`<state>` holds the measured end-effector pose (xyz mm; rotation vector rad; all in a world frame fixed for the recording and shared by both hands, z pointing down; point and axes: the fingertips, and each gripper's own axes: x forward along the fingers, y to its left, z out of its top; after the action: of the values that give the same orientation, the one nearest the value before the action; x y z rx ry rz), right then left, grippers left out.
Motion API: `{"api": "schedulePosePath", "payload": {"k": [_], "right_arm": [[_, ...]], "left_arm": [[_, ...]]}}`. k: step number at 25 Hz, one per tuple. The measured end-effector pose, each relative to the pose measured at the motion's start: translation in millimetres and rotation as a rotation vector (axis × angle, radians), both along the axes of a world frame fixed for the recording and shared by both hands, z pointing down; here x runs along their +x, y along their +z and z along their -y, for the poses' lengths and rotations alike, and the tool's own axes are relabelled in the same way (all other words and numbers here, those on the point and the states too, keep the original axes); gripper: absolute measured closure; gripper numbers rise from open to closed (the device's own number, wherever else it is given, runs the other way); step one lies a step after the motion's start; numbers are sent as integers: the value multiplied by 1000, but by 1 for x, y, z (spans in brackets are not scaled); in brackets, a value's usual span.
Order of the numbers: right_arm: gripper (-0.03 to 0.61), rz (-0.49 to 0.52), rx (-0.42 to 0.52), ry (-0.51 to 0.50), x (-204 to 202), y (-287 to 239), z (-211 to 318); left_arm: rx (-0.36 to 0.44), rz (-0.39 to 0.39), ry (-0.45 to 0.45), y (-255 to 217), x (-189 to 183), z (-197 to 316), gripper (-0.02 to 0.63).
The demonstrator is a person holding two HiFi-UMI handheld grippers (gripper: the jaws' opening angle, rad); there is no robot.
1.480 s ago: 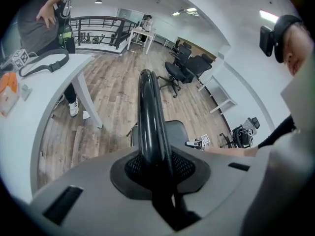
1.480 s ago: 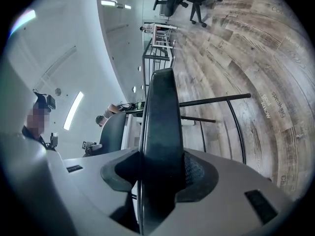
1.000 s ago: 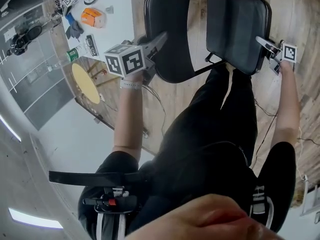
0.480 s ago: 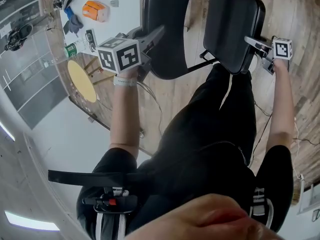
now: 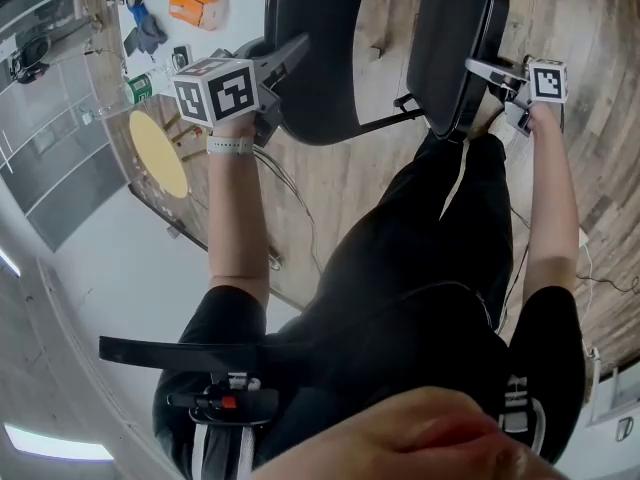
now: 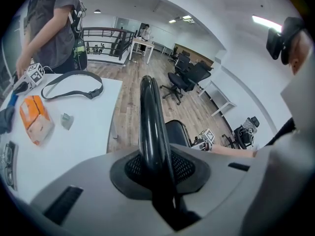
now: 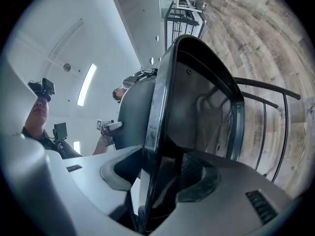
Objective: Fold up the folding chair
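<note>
Over the last second the black padded seat (image 5: 455, 38) of the folding chair swings up from nearly face-on to almost edge-on in the head view, closing toward the black curved backrest (image 5: 315, 38), and both hands travel up the picture with it. The right gripper (image 5: 478, 68) has its fingers (image 7: 206, 178) either side of the seat's front rim. Its jaws have just been opening, yet the rim sits between them and the pads look to bear on it, so I judge this a loosened hold, not a release. The left gripper (image 5: 285, 58) is clenched on the backrest's top rim, which runs up between its fingers (image 6: 192, 168) and on beyond the tips. The fold seems well under way but unfinished: seat and backrest are apart, a thin black frame tube (image 5: 385, 123) showing between them. Under the chair lies a wood-plank floor (image 5: 340, 183). To the left of the left fingers stands a white table (image 6: 78, 132) bearing an orange box (image 6: 35, 119) and a grey strap loop (image 6: 71, 85), with a person (image 6: 54, 28) standing at it. Beyond the tips are black office chairs (image 6: 189, 77) and a dark stair railing (image 6: 106, 38) in an open white room
</note>
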<state>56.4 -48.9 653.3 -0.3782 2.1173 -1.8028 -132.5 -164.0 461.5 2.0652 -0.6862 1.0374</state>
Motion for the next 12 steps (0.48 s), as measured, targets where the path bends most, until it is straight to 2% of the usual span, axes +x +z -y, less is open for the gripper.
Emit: {"api": "schedulePosePath", "payload": {"k": [4,12], "right_arm": [[373,34,-2,5,-41,0,23],[362,69,15,34,-103,-16,61]], "left_arm": [[6,-2,-20,4,-29,18,548],[17,8,-32,0,-61,36,548]]}}
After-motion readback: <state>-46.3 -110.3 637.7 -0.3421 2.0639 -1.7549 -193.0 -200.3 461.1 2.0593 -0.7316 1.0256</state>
